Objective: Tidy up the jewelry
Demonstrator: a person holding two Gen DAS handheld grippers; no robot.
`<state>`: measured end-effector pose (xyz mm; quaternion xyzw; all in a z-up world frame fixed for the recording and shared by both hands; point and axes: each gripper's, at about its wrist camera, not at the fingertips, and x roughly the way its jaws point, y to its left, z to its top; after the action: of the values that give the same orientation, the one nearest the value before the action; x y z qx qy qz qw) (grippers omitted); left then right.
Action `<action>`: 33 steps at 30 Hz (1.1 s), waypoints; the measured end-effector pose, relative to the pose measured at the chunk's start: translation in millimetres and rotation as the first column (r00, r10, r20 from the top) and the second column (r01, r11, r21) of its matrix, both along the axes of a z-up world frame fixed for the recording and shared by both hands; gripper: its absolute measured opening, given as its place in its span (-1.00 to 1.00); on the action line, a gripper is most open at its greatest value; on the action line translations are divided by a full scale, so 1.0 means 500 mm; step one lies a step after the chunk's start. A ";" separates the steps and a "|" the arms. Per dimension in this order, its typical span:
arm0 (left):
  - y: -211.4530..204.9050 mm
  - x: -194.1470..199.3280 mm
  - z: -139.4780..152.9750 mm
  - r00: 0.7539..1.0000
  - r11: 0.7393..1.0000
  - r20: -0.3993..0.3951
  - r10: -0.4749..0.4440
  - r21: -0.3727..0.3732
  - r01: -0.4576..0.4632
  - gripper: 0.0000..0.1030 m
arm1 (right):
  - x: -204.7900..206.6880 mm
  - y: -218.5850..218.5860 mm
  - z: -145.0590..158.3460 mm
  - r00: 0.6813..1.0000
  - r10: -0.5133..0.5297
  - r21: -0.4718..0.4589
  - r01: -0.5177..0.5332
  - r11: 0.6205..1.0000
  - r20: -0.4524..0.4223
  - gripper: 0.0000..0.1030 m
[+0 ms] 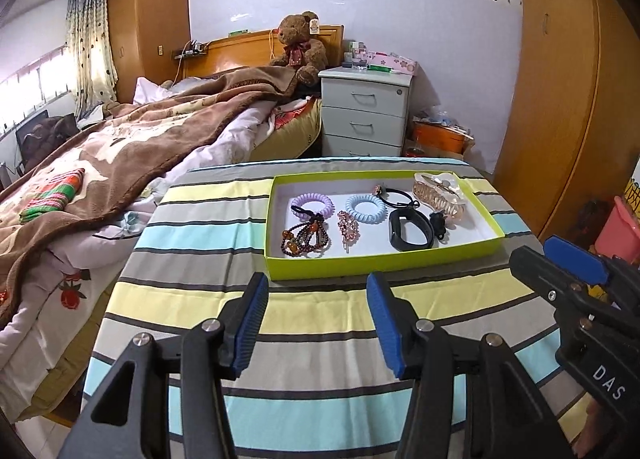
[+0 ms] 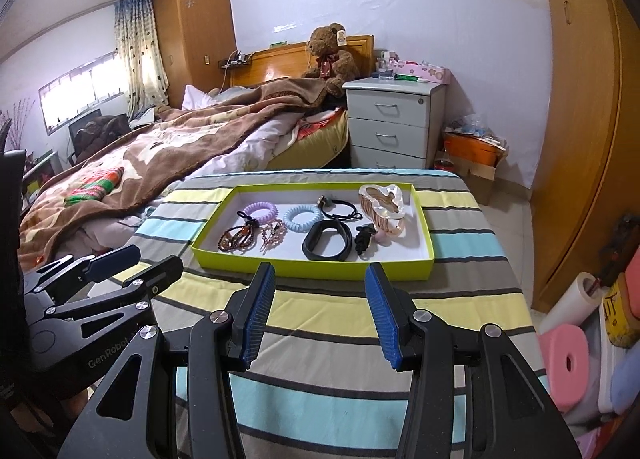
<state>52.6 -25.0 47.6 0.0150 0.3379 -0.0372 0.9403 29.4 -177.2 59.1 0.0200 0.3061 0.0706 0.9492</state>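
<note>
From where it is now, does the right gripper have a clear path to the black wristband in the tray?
Probably yes. The right gripper is open and empty, the black wristband lies straight ahead near the green tray's low front wall, and nothing lies between them but striped cloth.

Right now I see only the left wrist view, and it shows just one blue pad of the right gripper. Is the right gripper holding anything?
Observer: No. The right gripper is open with nothing between its pads, and it sits short of the green tray.
Operator: What is on the floor to the right of the table?
Observer: A white paper roll leans there, with a pink foam roll just below it in the picture.
</note>
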 end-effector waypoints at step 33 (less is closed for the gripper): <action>0.002 -0.007 -0.004 0.999 1.000 -0.044 0.012 -0.015 -0.013 0.03 | -0.008 -0.005 0.003 1.000 -0.010 -0.001 0.010 1.000 0.005 -0.07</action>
<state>49.1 -24.1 45.5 0.0050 0.3585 -0.0342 0.9329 25.2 -179.9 60.4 0.0209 0.3034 0.0657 0.9504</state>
